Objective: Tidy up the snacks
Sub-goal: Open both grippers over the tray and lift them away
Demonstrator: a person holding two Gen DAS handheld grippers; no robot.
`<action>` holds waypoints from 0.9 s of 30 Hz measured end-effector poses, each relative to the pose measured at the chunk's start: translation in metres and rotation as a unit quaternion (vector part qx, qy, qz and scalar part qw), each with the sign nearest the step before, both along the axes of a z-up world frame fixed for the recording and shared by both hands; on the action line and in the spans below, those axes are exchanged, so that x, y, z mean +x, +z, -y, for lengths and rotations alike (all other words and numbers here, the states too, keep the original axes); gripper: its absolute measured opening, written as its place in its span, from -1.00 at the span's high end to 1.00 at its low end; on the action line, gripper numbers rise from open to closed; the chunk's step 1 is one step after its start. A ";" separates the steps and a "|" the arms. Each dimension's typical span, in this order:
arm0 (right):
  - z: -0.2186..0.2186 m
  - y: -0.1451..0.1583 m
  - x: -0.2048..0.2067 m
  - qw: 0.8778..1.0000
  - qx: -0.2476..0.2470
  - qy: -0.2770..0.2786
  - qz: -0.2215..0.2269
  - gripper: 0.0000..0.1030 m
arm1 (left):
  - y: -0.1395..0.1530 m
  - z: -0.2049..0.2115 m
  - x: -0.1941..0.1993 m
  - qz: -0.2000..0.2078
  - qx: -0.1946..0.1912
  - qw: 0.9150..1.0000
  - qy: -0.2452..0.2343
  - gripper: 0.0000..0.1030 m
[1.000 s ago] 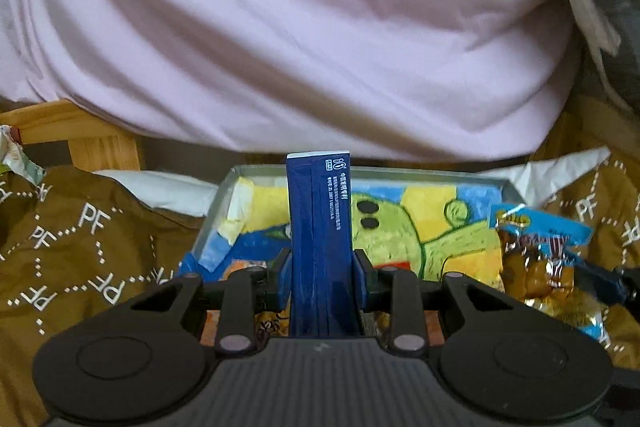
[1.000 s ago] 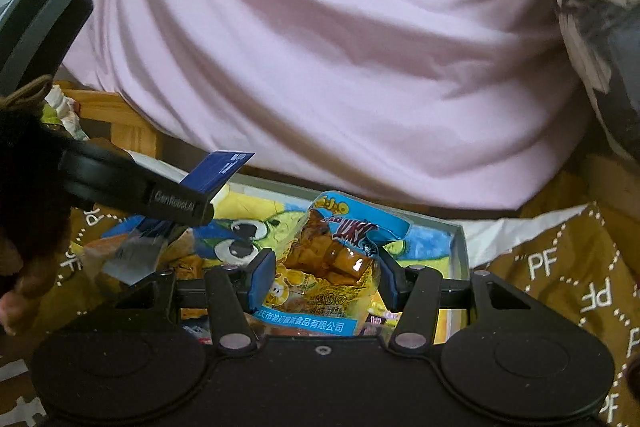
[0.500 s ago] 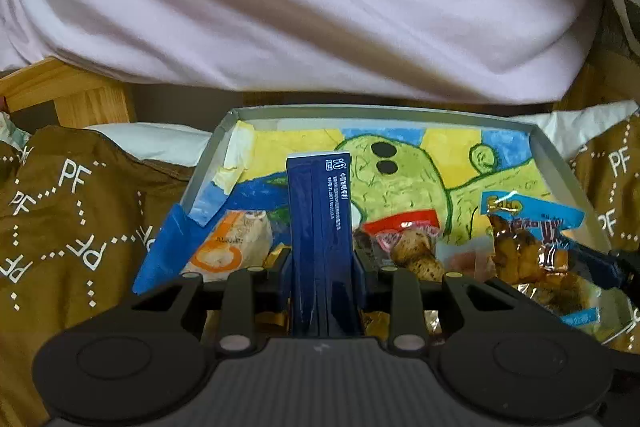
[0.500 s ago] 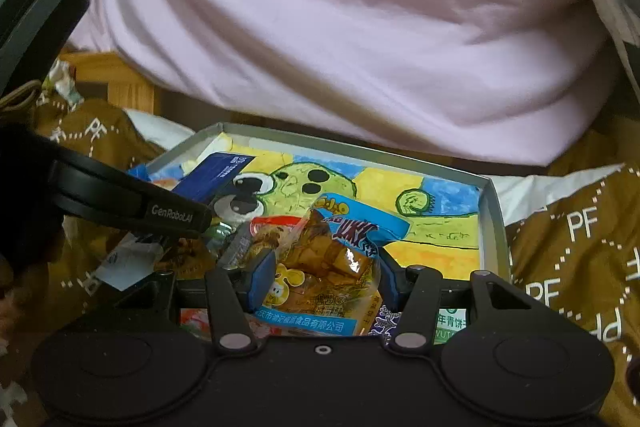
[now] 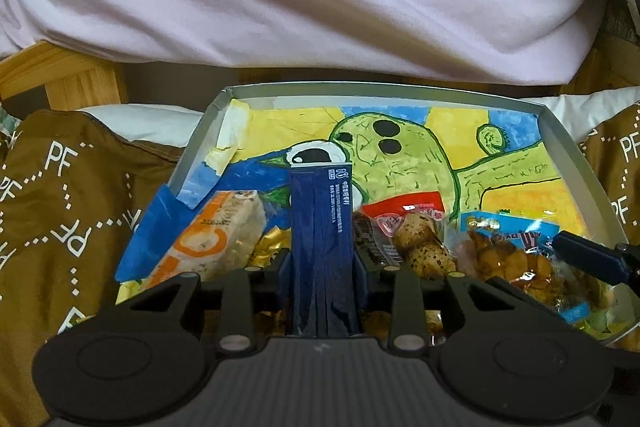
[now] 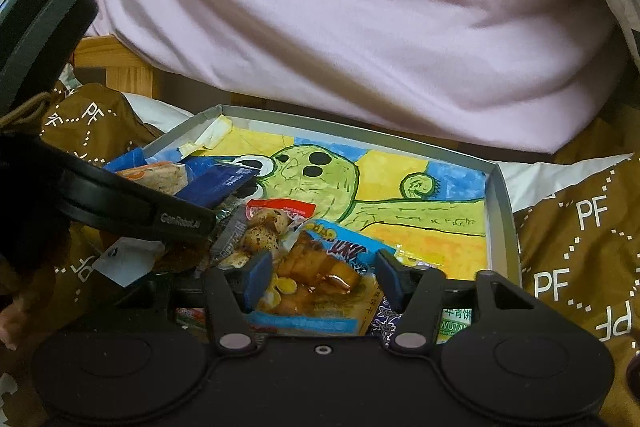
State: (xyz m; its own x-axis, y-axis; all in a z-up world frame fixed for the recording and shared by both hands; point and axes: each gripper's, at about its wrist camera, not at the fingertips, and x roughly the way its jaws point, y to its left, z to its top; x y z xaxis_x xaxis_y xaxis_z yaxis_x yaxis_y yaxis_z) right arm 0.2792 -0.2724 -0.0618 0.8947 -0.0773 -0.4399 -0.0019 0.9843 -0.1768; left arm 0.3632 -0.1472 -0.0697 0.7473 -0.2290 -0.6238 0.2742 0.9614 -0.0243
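Left gripper (image 5: 322, 263) clamped on a dark blue packet (image 5: 321, 227), held upright between the pads. Right gripper (image 6: 320, 281) closed around a blue-edged bag of brown snacks (image 6: 320, 275), though the pads look only lightly pressed against it.

Since a second ago, both lowered from above the far rim down into the grey tray (image 5: 568, 151) — more of its painted green figure now showing, and the loose snacks at the near end much closer. Orange-and-white bar (image 5: 212, 239) lying left of the blue packet, red-topped packet (image 5: 404, 215) just right of it.

Probably means release comes next: both items now over the near pile — low enough to set down without tumbling.
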 end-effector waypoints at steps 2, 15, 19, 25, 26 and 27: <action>0.000 0.001 -0.001 1.000 -0.001 -0.002 0.003 -0.31 | 0.000 0.001 0.000 0.000 0.003 1.000 -0.004 0.27; -0.001 0.029 -0.019 0.998 0.003 -0.029 0.051 -0.82 | 0.039 -0.029 -0.011 0.014 -0.053 0.998 0.034 -0.35; -0.001 0.042 -0.031 0.997 0.011 -0.032 0.074 -0.95 | 0.054 -0.040 -0.022 0.037 -0.061 0.996 0.047 -0.70; 0.000 0.062 -0.054 0.993 0.029 -0.041 0.106 -0.99 | 0.072 -0.054 -0.044 0.072 -0.067 0.993 0.062 -0.96; 0.001 0.065 -0.057 0.992 0.032 -0.041 0.111 -0.99 | 0.074 -0.056 -0.048 0.075 -0.068 0.993 0.063 -0.97; 0.001 0.069 -0.062 0.992 0.036 -0.042 0.117 -0.99 | 0.077 -0.058 -0.052 0.078 -0.069 0.993 0.064 -0.97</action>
